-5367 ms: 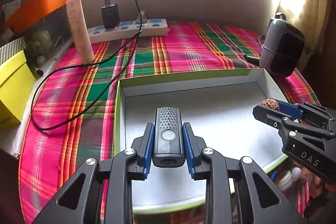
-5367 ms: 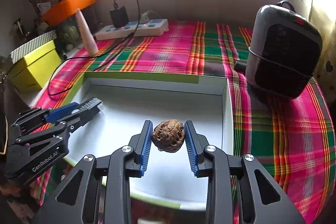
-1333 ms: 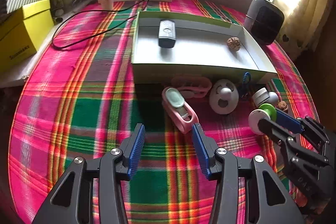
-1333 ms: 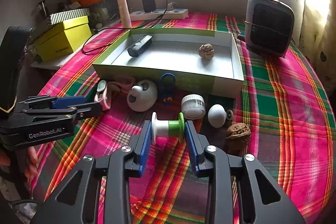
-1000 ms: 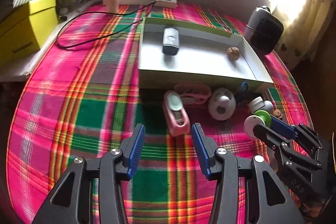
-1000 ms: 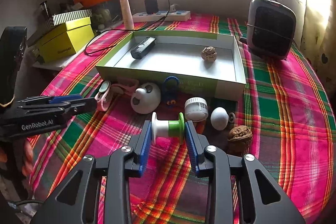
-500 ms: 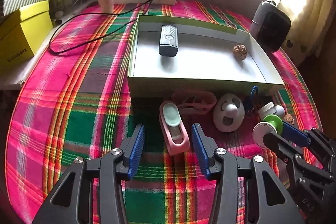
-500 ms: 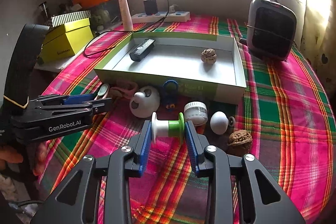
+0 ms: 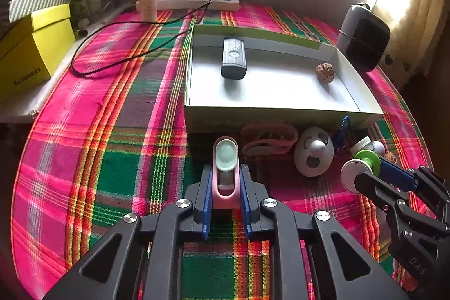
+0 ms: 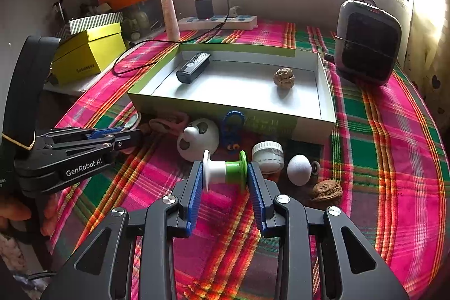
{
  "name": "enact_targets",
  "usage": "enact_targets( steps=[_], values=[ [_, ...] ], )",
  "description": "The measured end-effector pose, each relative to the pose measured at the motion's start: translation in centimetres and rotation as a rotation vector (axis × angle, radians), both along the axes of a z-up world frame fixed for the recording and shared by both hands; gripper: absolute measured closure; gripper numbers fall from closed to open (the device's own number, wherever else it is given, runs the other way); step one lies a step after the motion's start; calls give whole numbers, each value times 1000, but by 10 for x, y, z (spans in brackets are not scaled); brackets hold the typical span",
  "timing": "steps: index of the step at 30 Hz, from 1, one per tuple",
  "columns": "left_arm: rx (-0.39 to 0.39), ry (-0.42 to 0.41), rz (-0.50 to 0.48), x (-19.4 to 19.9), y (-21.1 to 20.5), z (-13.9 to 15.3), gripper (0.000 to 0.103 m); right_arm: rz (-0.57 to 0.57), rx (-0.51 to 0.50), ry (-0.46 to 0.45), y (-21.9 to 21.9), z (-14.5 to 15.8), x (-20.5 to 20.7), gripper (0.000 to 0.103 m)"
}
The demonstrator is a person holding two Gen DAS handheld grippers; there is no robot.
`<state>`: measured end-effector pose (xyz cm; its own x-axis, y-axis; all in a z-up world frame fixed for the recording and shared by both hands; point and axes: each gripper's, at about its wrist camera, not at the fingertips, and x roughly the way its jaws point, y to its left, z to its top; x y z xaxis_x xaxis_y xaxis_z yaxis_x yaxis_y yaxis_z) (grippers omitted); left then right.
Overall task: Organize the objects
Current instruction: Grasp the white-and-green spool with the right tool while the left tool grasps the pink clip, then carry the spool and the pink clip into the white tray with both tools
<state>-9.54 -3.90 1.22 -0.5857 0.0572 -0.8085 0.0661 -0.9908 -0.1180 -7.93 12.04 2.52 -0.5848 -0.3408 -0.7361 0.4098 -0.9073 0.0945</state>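
On the plaid tablecloth (image 9: 112,153), the left gripper (image 9: 225,187) had just clamped onto a pink device (image 9: 225,173). The right gripper (image 10: 225,182) gripped a white-and-green spool (image 10: 225,167) before the shallow box (image 10: 213,107).

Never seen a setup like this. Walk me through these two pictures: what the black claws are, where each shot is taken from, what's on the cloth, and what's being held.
No robot here: a person holds a two-finger clamp in each hand, with a wide-angle camera on each looking along its fingers.

In the left clamp's picture, the left gripper has just closed on a pink case that lies on the plaid cloth. The other clamp shows at the right edge.

In the right clamp's picture, the right gripper is shut on a white and green spool.

The shallow box holds a black gadget and a walnut. In front of it lie a panda toy, a small jar, a white egg and a second walnut.
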Motion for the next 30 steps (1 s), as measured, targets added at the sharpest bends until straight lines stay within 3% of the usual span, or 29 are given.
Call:
enact_targets(
  steps=[16,30],
  values=[
    [17,59,-46,7,1,24,87,-9,-16,22,-3,13,0,70],
    [17,106,-86,-24,10,44,87,-25,-25,55,-2,30,-30,70]
  ],
)
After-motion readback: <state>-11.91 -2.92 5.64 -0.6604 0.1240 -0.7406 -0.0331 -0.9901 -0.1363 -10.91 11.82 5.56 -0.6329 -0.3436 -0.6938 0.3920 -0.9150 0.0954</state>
